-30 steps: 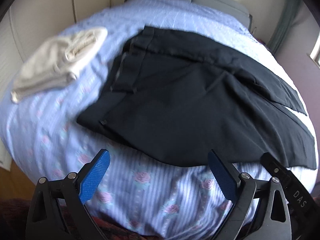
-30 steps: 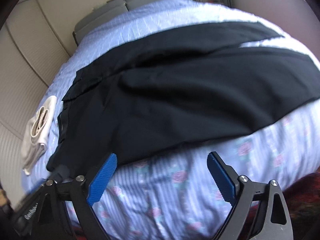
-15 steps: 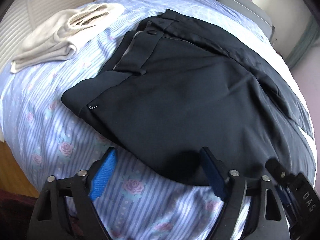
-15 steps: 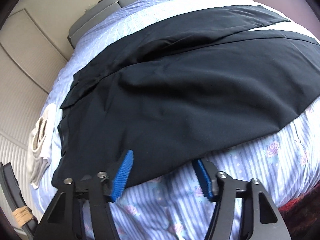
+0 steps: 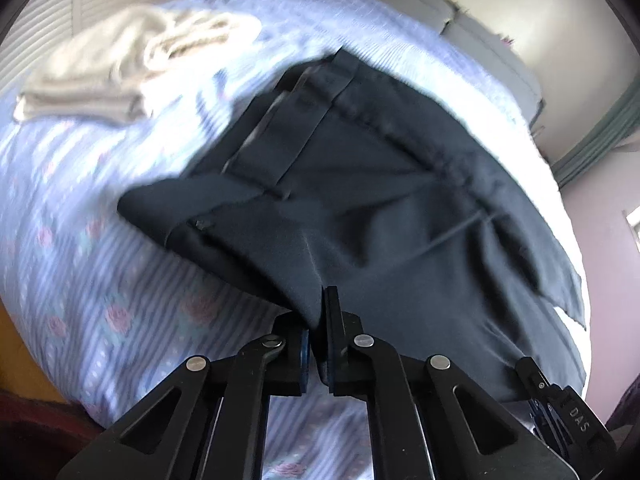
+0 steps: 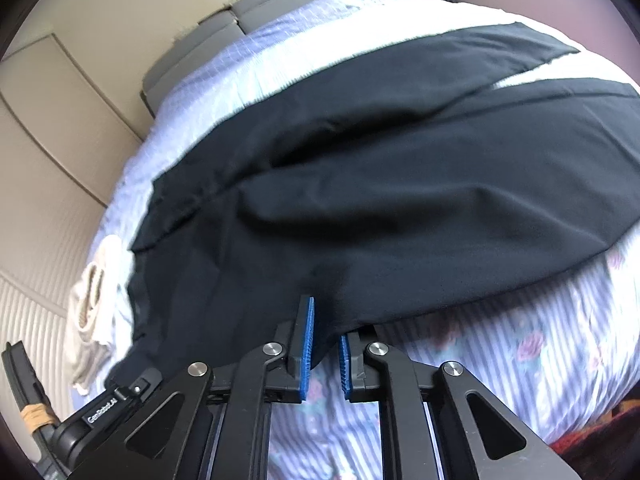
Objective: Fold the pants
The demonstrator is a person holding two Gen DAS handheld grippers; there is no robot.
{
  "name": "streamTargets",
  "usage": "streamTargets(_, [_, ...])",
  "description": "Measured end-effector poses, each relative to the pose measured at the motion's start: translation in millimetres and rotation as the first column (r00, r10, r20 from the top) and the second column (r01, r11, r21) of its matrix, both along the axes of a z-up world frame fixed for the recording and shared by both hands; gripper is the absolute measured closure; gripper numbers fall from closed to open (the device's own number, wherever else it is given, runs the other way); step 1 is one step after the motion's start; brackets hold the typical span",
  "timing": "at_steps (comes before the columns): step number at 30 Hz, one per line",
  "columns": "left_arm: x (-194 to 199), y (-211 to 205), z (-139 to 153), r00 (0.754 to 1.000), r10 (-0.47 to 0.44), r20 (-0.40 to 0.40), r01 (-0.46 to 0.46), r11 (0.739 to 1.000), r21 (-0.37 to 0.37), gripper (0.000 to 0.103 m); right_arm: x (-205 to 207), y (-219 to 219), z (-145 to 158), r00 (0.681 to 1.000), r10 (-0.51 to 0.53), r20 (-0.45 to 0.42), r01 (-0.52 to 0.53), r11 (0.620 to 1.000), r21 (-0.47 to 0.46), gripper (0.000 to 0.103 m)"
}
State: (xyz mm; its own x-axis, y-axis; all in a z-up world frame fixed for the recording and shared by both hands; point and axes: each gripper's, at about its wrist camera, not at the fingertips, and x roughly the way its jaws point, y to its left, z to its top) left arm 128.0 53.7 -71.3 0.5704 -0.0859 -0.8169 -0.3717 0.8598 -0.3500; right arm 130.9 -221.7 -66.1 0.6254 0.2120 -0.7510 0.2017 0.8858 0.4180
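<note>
Black pants lie spread across a bed, waistband to the left and legs running off to the right. My left gripper is shut on the near edge of the pants by the waist end, and a fold of dark cloth rises from between its pads. My right gripper sits further along the same near edge. Its jaws are closing, and the cloth edge is pinched between the blue pads. The far leg splits away at the upper right.
The bed has a blue striped sheet with pink roses. A folded cream garment lies left of the waistband. A grey headboard and pale walls stand behind. The bed's front edge drops off below the grippers.
Both grippers went from wide open to closed on the near edge of the pants, moving in over the sheet toward the cloth. The edge now bunches up at each grip.
</note>
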Motion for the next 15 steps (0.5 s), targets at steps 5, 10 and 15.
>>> streamTargets(5, [-8,-12,56,0.983,-0.091,0.157,0.077,0.993,0.094,0.095,-11,-4,47,0.992,0.018,0.127,-0.015,1.0,-0.026,0.093])
streamTargets(10, [-26,-7,89,0.959,-0.106,0.261,0.081,0.991,0.108,0.095,-25,-9,88,0.974,0.073,0.214,-0.072,0.997,-0.015,0.095])
streamTargets(15, [-11,4,116,0.948,-0.121,0.295,0.085,0.987,0.133,0.096,-14,-1,121,0.951,0.164,0.262,-0.154,0.986,-0.057,0.095])
